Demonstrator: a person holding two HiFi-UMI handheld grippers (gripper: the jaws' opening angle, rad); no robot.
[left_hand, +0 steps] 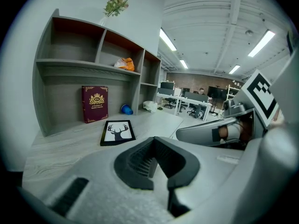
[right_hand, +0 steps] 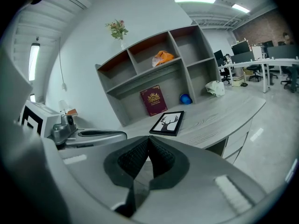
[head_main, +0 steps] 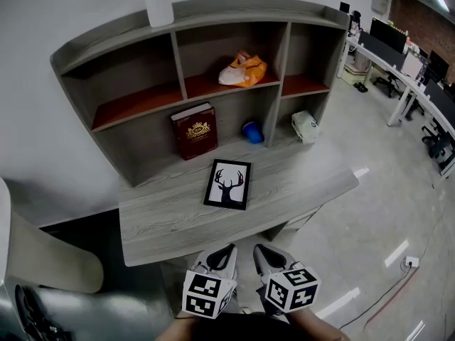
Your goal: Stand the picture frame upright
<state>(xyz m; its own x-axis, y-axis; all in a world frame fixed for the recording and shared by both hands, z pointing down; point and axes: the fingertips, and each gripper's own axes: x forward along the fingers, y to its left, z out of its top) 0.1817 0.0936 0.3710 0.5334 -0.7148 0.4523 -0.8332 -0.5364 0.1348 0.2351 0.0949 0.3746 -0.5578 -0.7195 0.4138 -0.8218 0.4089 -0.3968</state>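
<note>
The picture frame [head_main: 227,184] lies flat on the grey wooden desk [head_main: 163,222], ahead of the left gripper [head_main: 225,253] and the right gripper [head_main: 262,253]. Both are clenched and hold nothing. Beyond the frame stands a shelf unit [head_main: 135,77]. To their right is a shiny floor [head_main: 370,212].

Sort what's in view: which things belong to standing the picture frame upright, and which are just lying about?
For the job: picture frame, flat on the desk; left gripper and right gripper, both shut, empty.

Lying about: red book, blue object, orange bag, white object, vase on top of the shelf unit.
</note>
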